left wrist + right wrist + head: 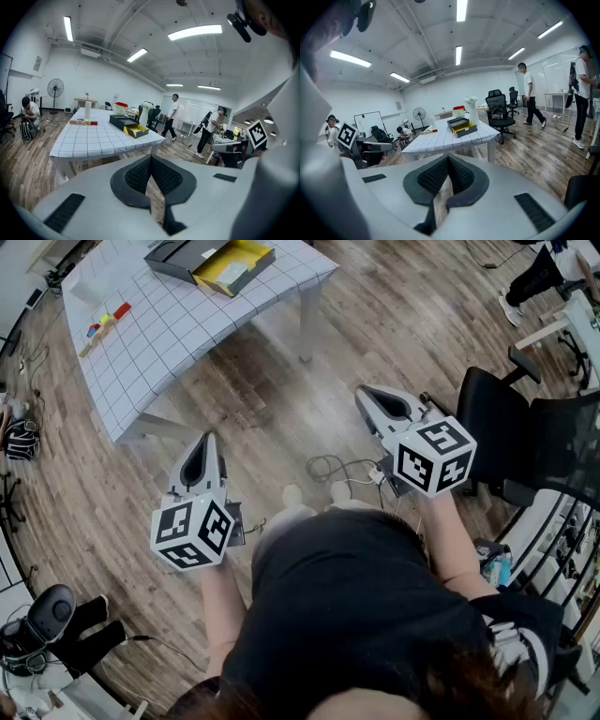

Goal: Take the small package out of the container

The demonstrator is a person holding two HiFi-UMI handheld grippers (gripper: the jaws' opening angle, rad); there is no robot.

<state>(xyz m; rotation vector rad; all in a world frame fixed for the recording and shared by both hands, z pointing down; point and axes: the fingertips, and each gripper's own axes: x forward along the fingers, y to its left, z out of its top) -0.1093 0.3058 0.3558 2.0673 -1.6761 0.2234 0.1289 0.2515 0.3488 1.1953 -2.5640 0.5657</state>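
The container [211,261], a black box with an open yellow part, stands at the far end of the white grid-cloth table [178,324]. A pale flat item lies in the yellow part; I cannot tell whether it is the small package. Both grippers hang over the wooden floor, well short of the table. My left gripper [208,439] is shut with nothing between its pads. My right gripper [364,395] is shut and empty too. The container [129,125] shows beyond the shut left gripper [151,158], and the container [461,126] likewise lies far past the right gripper [448,158].
Coloured blocks [105,322] lie near the table's left edge, and a white cylinder [87,108] stands on it. A black office chair [525,437] is at my right, a cable [328,467] on the floor ahead. People walk [172,117] beyond the table; one crouches [28,119].
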